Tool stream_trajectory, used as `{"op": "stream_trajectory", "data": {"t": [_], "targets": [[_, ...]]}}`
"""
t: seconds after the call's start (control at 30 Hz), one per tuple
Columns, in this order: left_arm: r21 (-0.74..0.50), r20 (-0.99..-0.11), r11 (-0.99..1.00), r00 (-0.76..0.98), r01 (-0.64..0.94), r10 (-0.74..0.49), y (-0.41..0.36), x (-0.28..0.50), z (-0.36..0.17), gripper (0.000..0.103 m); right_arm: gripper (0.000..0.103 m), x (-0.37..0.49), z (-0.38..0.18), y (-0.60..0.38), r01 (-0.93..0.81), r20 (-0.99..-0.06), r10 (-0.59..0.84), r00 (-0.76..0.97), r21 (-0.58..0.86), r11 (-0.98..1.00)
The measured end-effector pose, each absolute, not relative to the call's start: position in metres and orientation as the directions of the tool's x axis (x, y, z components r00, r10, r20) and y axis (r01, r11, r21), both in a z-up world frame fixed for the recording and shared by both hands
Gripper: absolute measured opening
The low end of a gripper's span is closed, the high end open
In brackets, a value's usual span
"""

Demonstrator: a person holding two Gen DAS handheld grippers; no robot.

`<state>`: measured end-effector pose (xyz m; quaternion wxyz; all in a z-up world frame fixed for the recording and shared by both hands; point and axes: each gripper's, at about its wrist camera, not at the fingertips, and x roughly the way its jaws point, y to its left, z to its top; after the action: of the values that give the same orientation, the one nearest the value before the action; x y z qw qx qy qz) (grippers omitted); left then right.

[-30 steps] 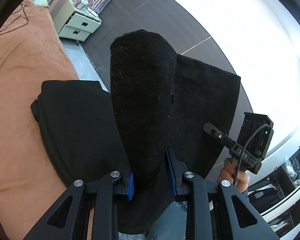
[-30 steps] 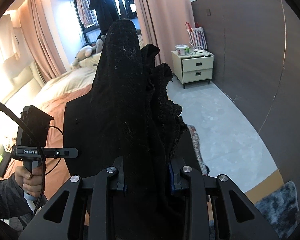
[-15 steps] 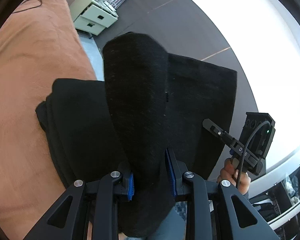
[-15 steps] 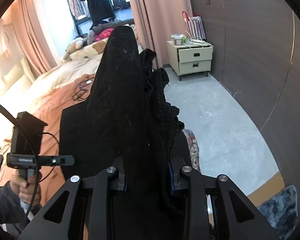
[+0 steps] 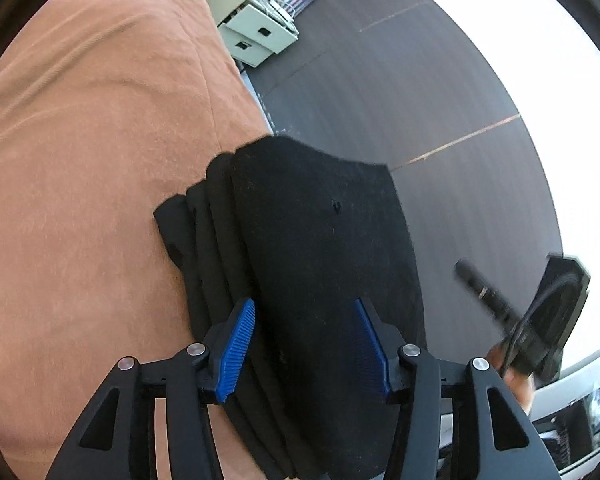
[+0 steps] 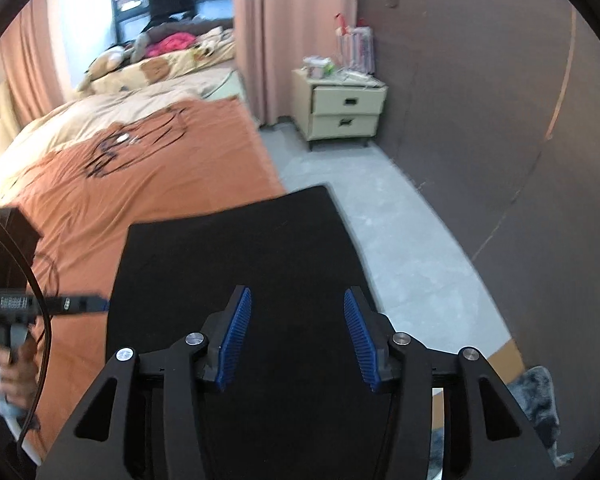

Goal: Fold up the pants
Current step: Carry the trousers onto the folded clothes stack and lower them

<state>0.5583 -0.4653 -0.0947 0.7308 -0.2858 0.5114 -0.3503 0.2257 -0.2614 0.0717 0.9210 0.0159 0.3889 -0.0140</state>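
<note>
The black pants (image 5: 312, 248) lie folded in a flat stack at the edge of the orange bed cover (image 5: 92, 160); several layers show at the stack's left side. My left gripper (image 5: 306, 340) is open just above the near end of the stack, holding nothing. In the right wrist view the pants (image 6: 236, 252) lie as a flat black rectangle by the bed's edge. My right gripper (image 6: 296, 338) is open over them, empty. The other gripper shows in each view, at the right (image 5: 532, 320) and at the left (image 6: 16, 300).
The bed's right edge drops to a grey floor (image 6: 400, 240). A cream two-drawer nightstand (image 6: 340, 114) stands by a dark wall (image 6: 480, 100). A black cable (image 6: 112, 156) lies on the cover farther up. A grey furry rug (image 6: 540, 396) lies at the lower right.
Both grippers were shut on raised pants fabric; now both are open and the fabric lies flat on the folded stack.
</note>
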Motion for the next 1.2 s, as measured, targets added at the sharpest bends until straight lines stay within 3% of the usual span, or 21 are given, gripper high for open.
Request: {"op": "stream_trajectory", "data": {"t": [0.07, 0.17, 0.27, 0.57, 0.7, 0.97, 1.2], "targets": [[-0.781, -0.543, 0.587, 0.232, 0.215, -0.807, -0.466, 0.561, -0.096, 0.05, 0.035, 0.215, 0.062, -0.264, 0.035, -0.744, -0.007, 0.669, 0.022, 0.999], [-0.776, -0.562, 0.597, 0.208, 0.203, -0.801, -0.471, 0.564, -0.099, 0.032, 0.035, 0.206, 0.049, -0.269, 0.064, -0.773, -0.003, 0.634, 0.049, 0.997], [-0.772, -0.558, 0.597, 0.217, 0.219, -0.801, -0.478, 0.576, -0.091, 0.027, 0.031, 0.206, 0.042, -0.273, 0.106, -0.793, -0.008, 0.609, 0.071, 0.992], [-0.743, -0.593, 0.639, 0.244, 0.201, -0.767, -0.476, 0.565, -0.083, 0.027, 0.029, 0.248, 0.046, -0.31, 0.199, -0.809, -0.022, 0.587, 0.117, 0.973], [-0.743, -0.598, 0.644, 0.251, 0.183, -0.761, -0.47, 0.561, -0.085, 0.027, 0.027, 0.285, 0.037, -0.303, 0.22, -0.829, -0.071, 0.555, 0.064, 0.973], [-0.74, -0.607, 0.65, 0.247, 0.171, -0.756, -0.473, 0.573, -0.095, 0.027, 0.015, 0.332, 0.024, -0.303, 0.258, -0.865, -0.09, 0.493, 0.047, 0.965], [-0.742, -0.616, 0.654, 0.237, 0.146, -0.752, -0.483, 0.587, -0.098, 0.028, 0.014, 0.353, 0.024, -0.299, 0.283, -0.876, -0.118, 0.467, 0.022, 0.959]]}}
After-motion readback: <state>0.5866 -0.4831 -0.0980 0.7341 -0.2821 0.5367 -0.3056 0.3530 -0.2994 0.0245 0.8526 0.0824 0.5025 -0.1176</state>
